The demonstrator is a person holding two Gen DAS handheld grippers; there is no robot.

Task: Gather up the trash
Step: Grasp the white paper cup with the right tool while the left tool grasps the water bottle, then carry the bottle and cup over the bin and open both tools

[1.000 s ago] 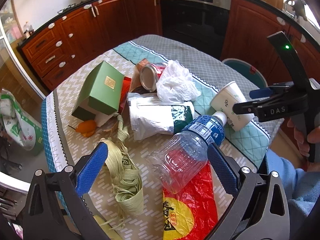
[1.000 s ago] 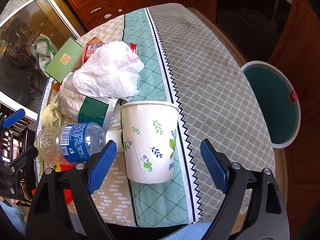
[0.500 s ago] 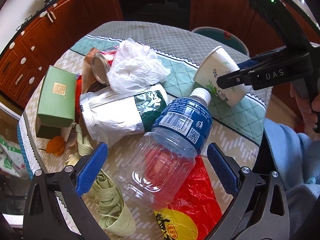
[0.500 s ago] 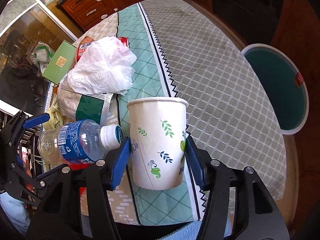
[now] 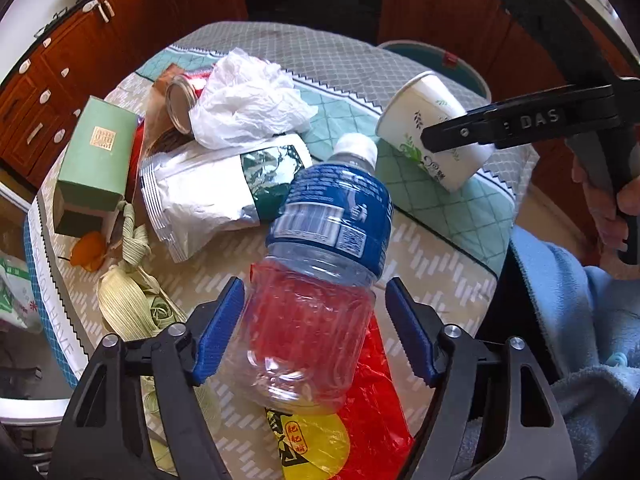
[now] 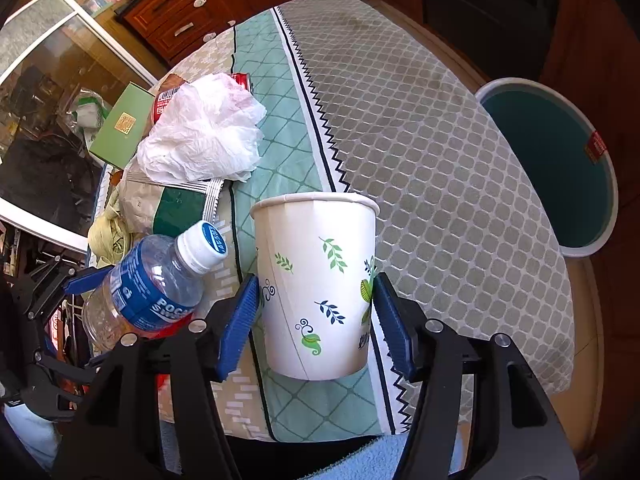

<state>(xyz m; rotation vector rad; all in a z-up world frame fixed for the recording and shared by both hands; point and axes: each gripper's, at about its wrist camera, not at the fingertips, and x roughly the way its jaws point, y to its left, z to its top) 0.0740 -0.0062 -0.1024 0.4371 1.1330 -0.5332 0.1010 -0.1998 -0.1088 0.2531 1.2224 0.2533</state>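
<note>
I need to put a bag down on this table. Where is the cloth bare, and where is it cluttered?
Bare: the grey diamond-patterned cloth between the paper cup and the bin, and the teal strip beyond the cup. Crowded: the side with the bottle, foil pouch, white bag, can and green box.

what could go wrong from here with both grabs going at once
The left gripper has just been closing around the empty plastic bottle; its fingers may dent the thin wall or let it slip sideways. The right gripper presses on the paper cup, which could crumple if squeezed harder. The bottle lies on a red wrapper that might drag along when it is lifted.
</note>
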